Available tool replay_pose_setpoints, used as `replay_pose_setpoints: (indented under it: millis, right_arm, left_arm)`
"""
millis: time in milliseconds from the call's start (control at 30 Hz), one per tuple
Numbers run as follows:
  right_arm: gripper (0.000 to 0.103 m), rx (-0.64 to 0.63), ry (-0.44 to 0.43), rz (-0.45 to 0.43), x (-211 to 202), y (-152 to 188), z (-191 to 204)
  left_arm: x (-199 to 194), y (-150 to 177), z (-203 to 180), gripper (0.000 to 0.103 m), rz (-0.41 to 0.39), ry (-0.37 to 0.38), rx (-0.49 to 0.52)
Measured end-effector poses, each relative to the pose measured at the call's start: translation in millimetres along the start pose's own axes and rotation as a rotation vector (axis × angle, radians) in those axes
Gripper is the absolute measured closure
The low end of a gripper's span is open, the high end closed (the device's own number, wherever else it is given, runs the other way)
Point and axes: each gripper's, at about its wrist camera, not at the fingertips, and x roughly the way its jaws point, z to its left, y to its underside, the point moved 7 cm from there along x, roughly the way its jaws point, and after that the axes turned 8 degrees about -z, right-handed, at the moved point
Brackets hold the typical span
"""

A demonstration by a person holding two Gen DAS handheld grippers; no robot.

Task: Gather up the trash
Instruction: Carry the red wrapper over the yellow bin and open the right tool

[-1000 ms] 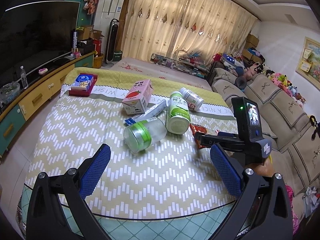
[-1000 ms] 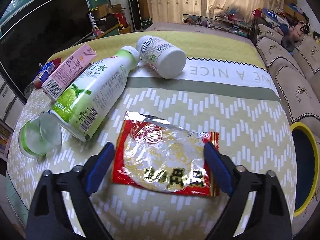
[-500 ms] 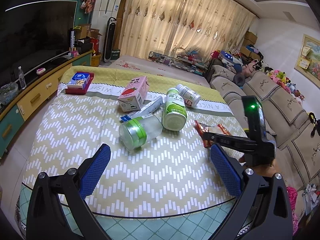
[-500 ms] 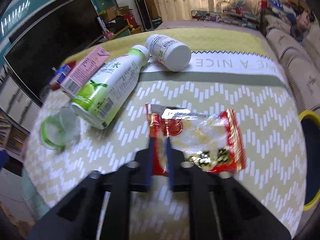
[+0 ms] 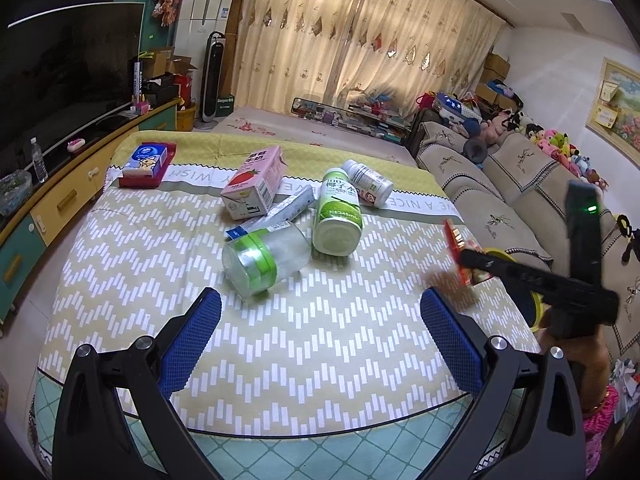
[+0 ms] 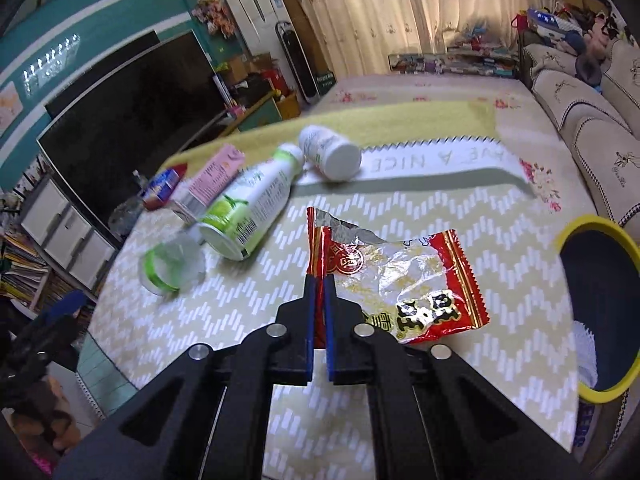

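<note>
2 blue-padded jaws of our left gripper [image 5: 320,322] stood wide apart over the zigzag tablecloth [image 5: 304,344], holding nothing. From the right wrist, our right gripper [image 6: 319,280] pinched the crinkled red-and-silver snack wrapper [image 6: 400,280], lifted beside the yellow-rimmed bin [image 6: 600,304].

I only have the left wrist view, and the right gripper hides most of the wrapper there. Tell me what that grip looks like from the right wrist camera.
Observer: The right gripper is shut on the red snack wrapper, pinching its left edge.
Operator: Report the wrapper's condition.
Observer: It is torn open along the top, with silver lining showing.
Operator: Now place the bin for me.
Observer: The yellow-rimmed bin sits right of the wrapper, with its mouth open.
</note>
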Motion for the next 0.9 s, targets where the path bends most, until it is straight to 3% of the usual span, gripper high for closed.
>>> replay_pose_setpoints:
  millis: [267, 500, 667, 900]
  right_arm:
    - [0.099, 0.012, 0.05, -0.096, -42, -25, -27]
    - [0.098, 0.084, 0.188, -0.143, -68, -28, -106]
    - [0.097, 0.153, 0.284, -0.134, -71, -20, -170]
    - [0.092, 0.207, 0.349, -0.08, -54, -4, -227]
  left_arm:
    - [2, -1, -13, 0.005, 0.001, 0.009, 0.026]
    - [9, 0, -30, 0.005, 0.014, 0.021, 0.054]
    - [15, -1, -41, 0.005, 0.021, 0.029, 0.072]
    - [27, -1, -60, 0.005, 0.035, 0.035, 0.096]
